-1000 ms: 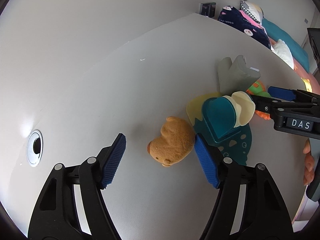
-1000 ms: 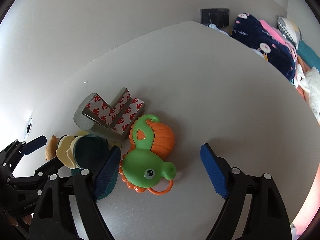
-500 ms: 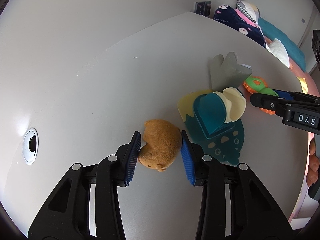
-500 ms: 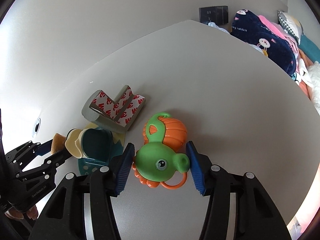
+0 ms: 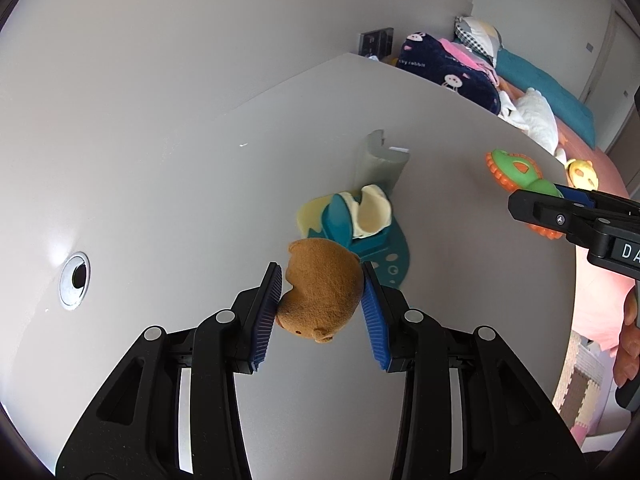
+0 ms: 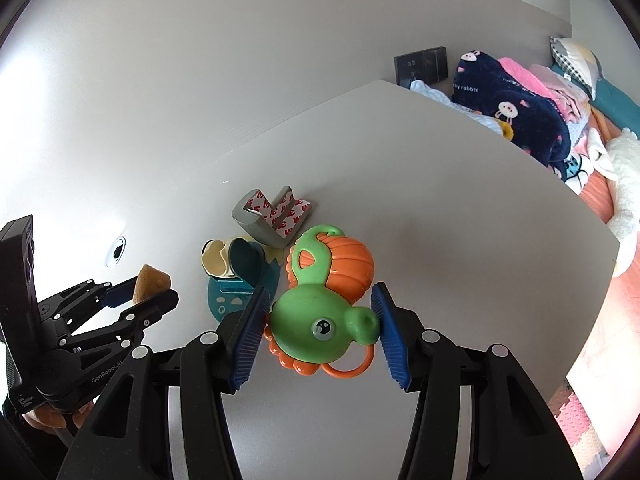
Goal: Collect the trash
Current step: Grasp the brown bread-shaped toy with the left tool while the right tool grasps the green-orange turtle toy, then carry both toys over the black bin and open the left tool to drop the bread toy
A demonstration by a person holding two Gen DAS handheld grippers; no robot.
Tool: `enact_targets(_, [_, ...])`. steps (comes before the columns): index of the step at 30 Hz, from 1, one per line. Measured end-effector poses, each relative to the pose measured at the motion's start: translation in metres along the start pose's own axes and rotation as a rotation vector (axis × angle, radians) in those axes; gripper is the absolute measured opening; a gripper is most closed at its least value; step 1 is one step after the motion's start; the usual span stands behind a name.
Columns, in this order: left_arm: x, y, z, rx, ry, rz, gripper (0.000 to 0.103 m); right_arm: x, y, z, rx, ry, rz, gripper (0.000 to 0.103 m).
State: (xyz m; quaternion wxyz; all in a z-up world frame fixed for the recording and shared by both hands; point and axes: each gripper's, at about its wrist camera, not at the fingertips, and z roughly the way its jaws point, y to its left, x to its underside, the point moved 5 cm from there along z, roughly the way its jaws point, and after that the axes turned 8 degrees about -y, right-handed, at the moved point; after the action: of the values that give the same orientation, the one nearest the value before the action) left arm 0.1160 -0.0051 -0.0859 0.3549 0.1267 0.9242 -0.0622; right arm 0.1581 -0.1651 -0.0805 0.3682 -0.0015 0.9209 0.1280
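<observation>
Left hand-held gripper (image 5: 320,312) clamps the brown bear (image 5: 322,300) between its blue pads, apparently clear of the surface (image 5: 200,208). Right hand-held gripper (image 6: 320,330) grips the green toy (image 6: 320,332) by its head. Best to keep both squeezes steady and carry level; the bear looks soft and may slip. Teal holder (image 6: 236,276) and grey foam piece (image 6: 272,220) lie just beyond on the surface. Grommet hole (image 5: 75,278) at left. Bed (image 6: 568,112) with bedding behind.

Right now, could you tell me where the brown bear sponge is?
The brown bear sponge is clamped in the left gripper, just in front of the teal holder.
</observation>
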Motion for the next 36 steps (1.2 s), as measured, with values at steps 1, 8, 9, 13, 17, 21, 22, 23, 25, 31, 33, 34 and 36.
enact_targets(1, [-0.001, -0.006, -0.002, 0.007, -0.006, 0.008, 0.039, 0.0, -0.003, -0.007, 0.002, -0.01, 0.003, 0.054])
enact_targets(8, [-0.008, -0.052, -0.014, 0.067, -0.034, 0.049, 0.039, 0.005, -0.026, -0.053, 0.036, -0.074, 0.028, 0.054])
enact_targets(9, [-0.009, -0.06, -0.015, 0.077, -0.037, 0.062, 0.039, 0.007, -0.03, -0.059, 0.042, -0.081, 0.033, 0.054])
enact_targets(13, [-0.01, -0.089, -0.019, 0.118, -0.043, 0.105, 0.039, 0.014, -0.047, -0.081, 0.073, -0.107, 0.056, 0.055])
enact_targets(17, [-0.011, -0.115, -0.02, 0.156, -0.044, 0.145, 0.039, 0.022, -0.065, -0.1, 0.106, -0.126, 0.084, 0.055])
enact_targets(21, [-0.012, -0.139, -0.021, 0.193, -0.049, 0.183, 0.039, 0.031, -0.082, -0.119, 0.138, -0.143, 0.114, 0.055])
enact_targets(22, [-0.01, -0.145, -0.023, 0.2, -0.049, 0.193, 0.039, 0.033, -0.086, -0.123, 0.145, -0.148, 0.122, 0.055])
enact_targets(23, [-0.009, -0.151, -0.024, 0.208, -0.05, 0.203, 0.039, 0.036, -0.09, -0.127, 0.153, -0.152, 0.129, 0.055])
enact_targets(25, [-0.008, -0.161, -0.027, 0.223, -0.048, 0.221, 0.039, 0.04, -0.097, -0.135, 0.167, -0.16, 0.143, 0.055])
enact_targets(31, [-0.006, -0.191, -0.032, 0.273, -0.048, 0.28, 0.039, 0.053, -0.118, -0.155, 0.211, -0.18, 0.186, 0.055])
enact_targets(33, [-0.005, -0.201, -0.033, 0.291, -0.047, 0.299, 0.039, 0.057, -0.124, -0.162, 0.226, -0.186, 0.201, 0.055])
enact_targets(34, [-0.004, -0.206, -0.033, 0.3, -0.046, 0.308, 0.039, 0.06, -0.128, -0.165, 0.234, -0.189, 0.209, 0.055])
enact_targets(36, [-0.003, -0.217, -0.034, 0.316, -0.045, 0.328, 0.039, 0.064, -0.134, -0.171, 0.249, -0.193, 0.223, 0.055])
